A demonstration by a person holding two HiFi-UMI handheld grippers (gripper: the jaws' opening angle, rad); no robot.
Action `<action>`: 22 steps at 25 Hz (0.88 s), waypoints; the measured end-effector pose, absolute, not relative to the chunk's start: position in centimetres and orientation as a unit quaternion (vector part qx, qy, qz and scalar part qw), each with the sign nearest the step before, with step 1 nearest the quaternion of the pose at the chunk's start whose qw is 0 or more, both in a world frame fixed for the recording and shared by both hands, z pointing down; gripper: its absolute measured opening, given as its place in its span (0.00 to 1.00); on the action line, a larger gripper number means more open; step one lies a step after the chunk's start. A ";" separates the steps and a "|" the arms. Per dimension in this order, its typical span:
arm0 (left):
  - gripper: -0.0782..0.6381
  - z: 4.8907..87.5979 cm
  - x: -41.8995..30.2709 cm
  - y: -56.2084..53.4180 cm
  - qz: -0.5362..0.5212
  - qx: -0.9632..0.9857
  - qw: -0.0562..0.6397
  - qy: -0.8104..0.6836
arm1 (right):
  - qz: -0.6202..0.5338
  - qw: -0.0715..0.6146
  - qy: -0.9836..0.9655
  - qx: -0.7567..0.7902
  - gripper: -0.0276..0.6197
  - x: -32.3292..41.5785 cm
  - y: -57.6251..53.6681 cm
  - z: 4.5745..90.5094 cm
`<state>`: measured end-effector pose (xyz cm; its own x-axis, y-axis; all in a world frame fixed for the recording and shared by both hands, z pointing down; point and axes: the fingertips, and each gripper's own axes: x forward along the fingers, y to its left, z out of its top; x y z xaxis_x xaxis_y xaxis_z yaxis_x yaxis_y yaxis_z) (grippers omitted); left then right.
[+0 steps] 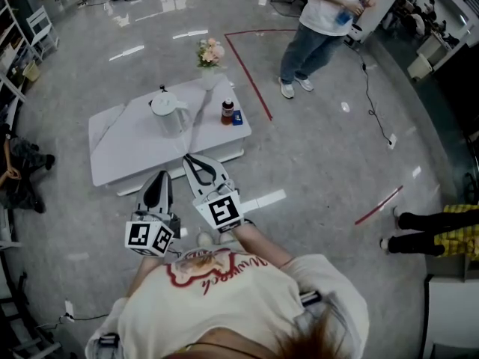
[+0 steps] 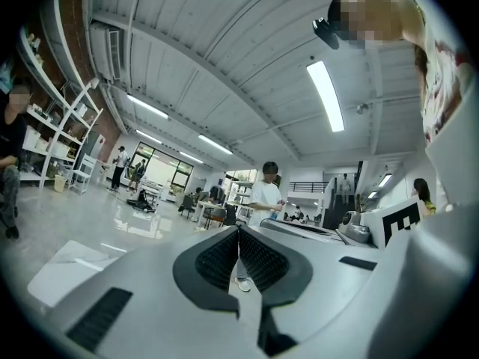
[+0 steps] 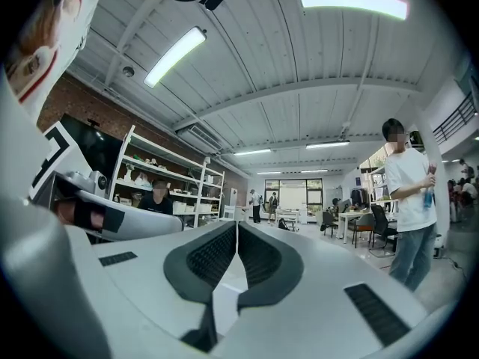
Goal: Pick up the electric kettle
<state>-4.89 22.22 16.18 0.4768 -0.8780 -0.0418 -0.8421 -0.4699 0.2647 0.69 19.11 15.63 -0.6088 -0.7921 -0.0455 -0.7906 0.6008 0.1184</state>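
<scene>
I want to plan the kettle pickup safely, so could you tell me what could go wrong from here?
1. The left gripper and right gripper are both shut and not yet at the electric kettle; arriving like that would likely shove it rather than grasp it.
2. A bottle and a small blue box stand just right of the kettle, and a flower vase stands beyond it, so a wide approach could knock them over.

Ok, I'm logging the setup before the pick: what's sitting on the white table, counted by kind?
Electric kettle: 1
Vase of flowers: 1
Bottle: 1
Small blue box: 1
Total: 4
</scene>
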 end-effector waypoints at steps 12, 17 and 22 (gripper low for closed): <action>0.13 18.0 -6.4 19.8 -0.065 0.854 0.110 -0.504 | -0.040 0.005 -0.895 0.444 0.07 -0.6 16.6 17.6; 0.13 18.5 -5.7 16.1 -0.067 0.856 0.107 -0.502 | -0.029 0.007 -0.896 0.443 0.07 0.1 13.1 18.6; 0.13 19.4 -4.9 10.3 -0.061 0.849 0.116 -0.512 | -0.028 0.006 -0.903 0.428 0.07 0.6 7.2 19.2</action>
